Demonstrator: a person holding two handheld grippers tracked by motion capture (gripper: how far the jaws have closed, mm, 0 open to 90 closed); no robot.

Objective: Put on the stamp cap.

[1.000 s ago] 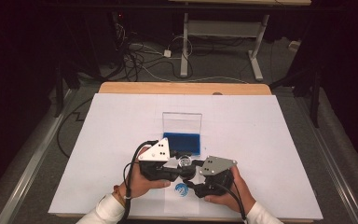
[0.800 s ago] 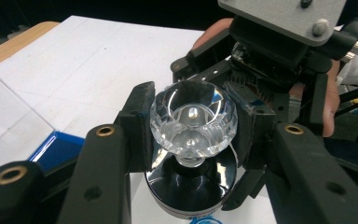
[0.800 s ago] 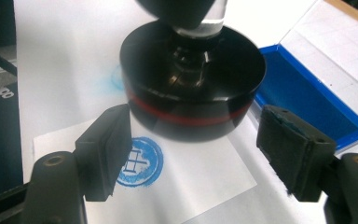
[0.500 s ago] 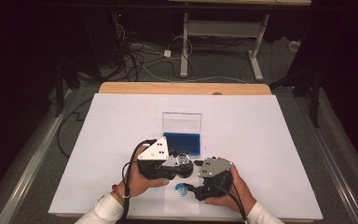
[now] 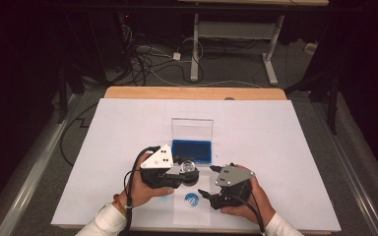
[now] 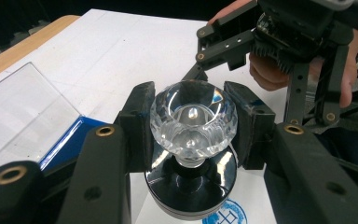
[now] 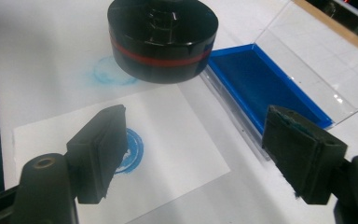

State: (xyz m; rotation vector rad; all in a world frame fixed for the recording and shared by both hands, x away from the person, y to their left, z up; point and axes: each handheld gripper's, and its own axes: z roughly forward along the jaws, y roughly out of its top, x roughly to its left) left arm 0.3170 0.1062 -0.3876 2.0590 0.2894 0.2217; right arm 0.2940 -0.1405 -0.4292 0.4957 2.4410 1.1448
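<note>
**A:** A round black stamp [image 6: 191, 189] with a faceted clear knob [image 6: 193, 119] hangs just above the bench [image 5: 285, 142], the left hand-held gripper [image 6: 193, 126] clamped on that knob from both sides.

**B:** And the job itself, how far along?

**A:** Judging by the sheet of paper [image 7: 182, 135] beneath, one print is done: a blue circular mark [image 7: 131, 151] sits on it, crisp. A fainter blue ring [image 7: 112, 74] stains the bench covering just beyond the sheet. What seems left is putting the stamp down, or re-inking for another impression.

**B:** The right hand?

**A:** The right hand-held gripper [image 7: 196, 158] stands wide with nothing between its pads, and its jaws have just been opening. It hovers over the near edge of the paper, beside the print.

**B:** Containers?

**A:** One: a shallow ink pad case [image 5: 192, 150], lid [image 5: 192, 129] raised upright at the back. Inside, a flat blue pad, evenly coloured, nothing else in it. It lies just beyond the stamp, close to the paper's far corner.
</note>
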